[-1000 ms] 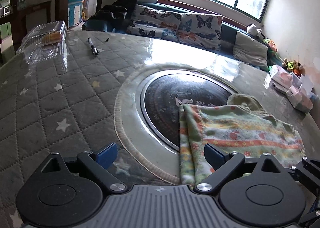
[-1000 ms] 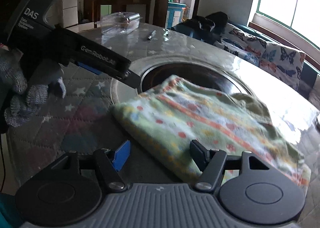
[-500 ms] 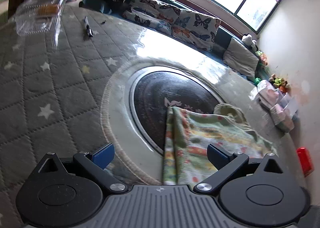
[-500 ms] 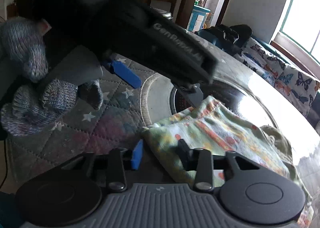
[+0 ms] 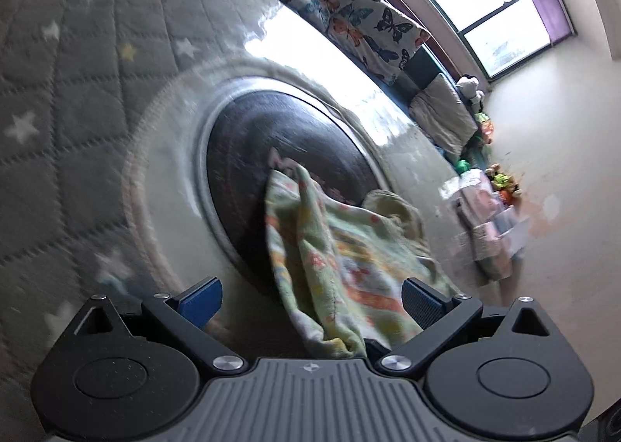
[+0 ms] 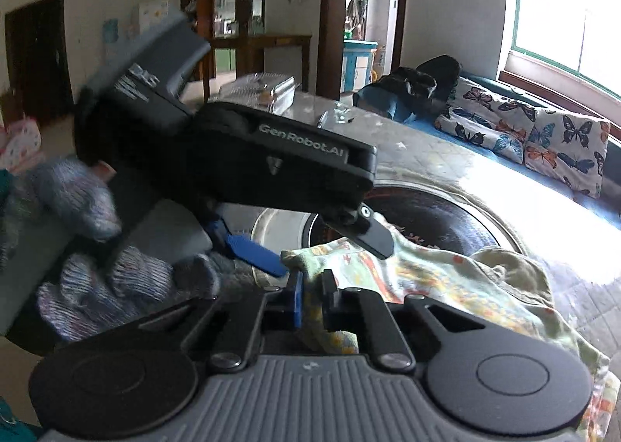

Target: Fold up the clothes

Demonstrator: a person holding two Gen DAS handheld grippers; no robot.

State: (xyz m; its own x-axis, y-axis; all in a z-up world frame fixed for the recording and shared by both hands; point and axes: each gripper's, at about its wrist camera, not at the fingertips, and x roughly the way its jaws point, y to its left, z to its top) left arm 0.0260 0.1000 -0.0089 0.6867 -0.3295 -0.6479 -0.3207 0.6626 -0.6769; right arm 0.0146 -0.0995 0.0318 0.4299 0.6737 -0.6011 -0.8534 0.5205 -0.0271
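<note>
The right gripper (image 6: 310, 296) has just been closing, and its jaws now stand pressed together on the near corner of the patterned cloth (image 6: 438, 279), a green flannel piece with orange bands and red dots; a fold of it is bunched between the pads and hangs below them. A second ago those jaws were wide and the cloth lay flat; now the pinched corner is raised off the table, so the pick-up is made on this side.

The left gripper (image 5: 310, 302) is spread wide, its blue pads on either side of the cloth's near edge with no pad pressing on it. In the right wrist view it reaches in over that same corner, held by a hand in a knitted glove (image 6: 97, 244), one finger just above the fabric. It has rolled and drawn closer than it was a second ago.

The rest of the cloth trails from the right gripper across the dark round inset (image 5: 271, 155) of the quilted, star-printed table cover (image 5: 58, 100), rumpled at its far end. My judgement: the left must close on a second corner before any fold can be carried over.
</note>
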